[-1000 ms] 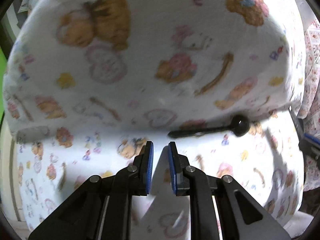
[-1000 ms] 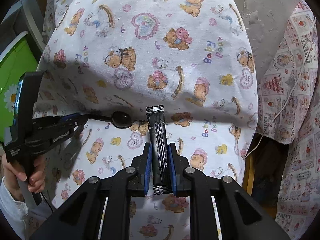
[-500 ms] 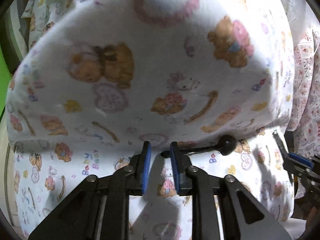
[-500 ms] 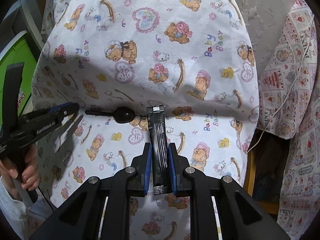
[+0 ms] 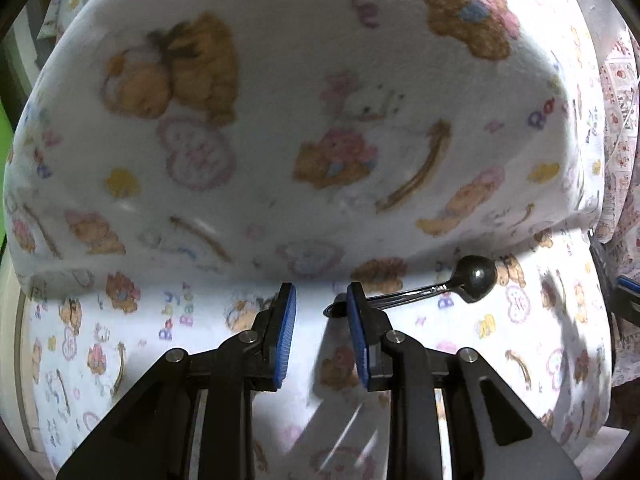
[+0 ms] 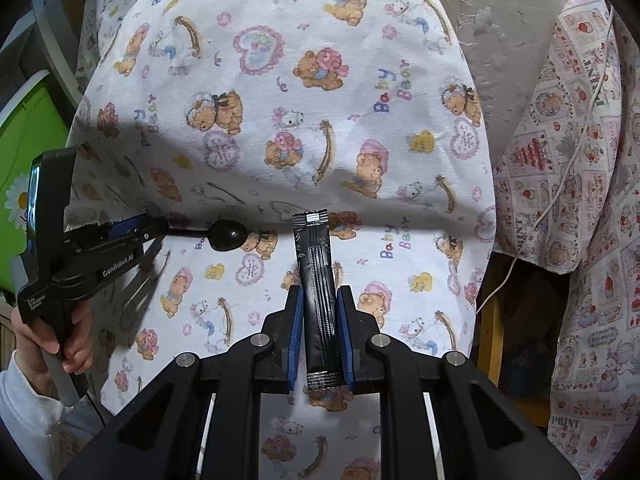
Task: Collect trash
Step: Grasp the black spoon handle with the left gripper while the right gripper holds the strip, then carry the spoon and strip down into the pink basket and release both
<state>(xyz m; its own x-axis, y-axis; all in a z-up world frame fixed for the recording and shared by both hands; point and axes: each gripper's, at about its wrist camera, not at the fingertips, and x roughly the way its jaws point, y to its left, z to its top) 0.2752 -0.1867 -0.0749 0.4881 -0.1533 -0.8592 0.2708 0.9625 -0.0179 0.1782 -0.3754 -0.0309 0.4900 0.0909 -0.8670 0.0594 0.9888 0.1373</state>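
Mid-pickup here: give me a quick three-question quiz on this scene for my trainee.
1. True or false: the right tongs grip the black stick sachet.
2. Which part of the black plastic spoon lies between the left tongs? A bowl, B handle tip.
3. What does the spoon lie on?
Key: 1 true. 2 B; the jaws have just been opening and are not pressing it. 3 the white bear-print cloth.

A seat covered in white teddy-bear print cloth [image 6: 280, 128] carries everything here: a padded back rising toward twelve o'clock and a flat seat below it, meeting in a shaded crease. One black plastic spoon [image 6: 224, 235] lies directly on the seat close under that crease, bowl toward three o'clock, handle toward nine. In the left wrist view the same spoon [image 5: 472, 278] sits at about two o'clock
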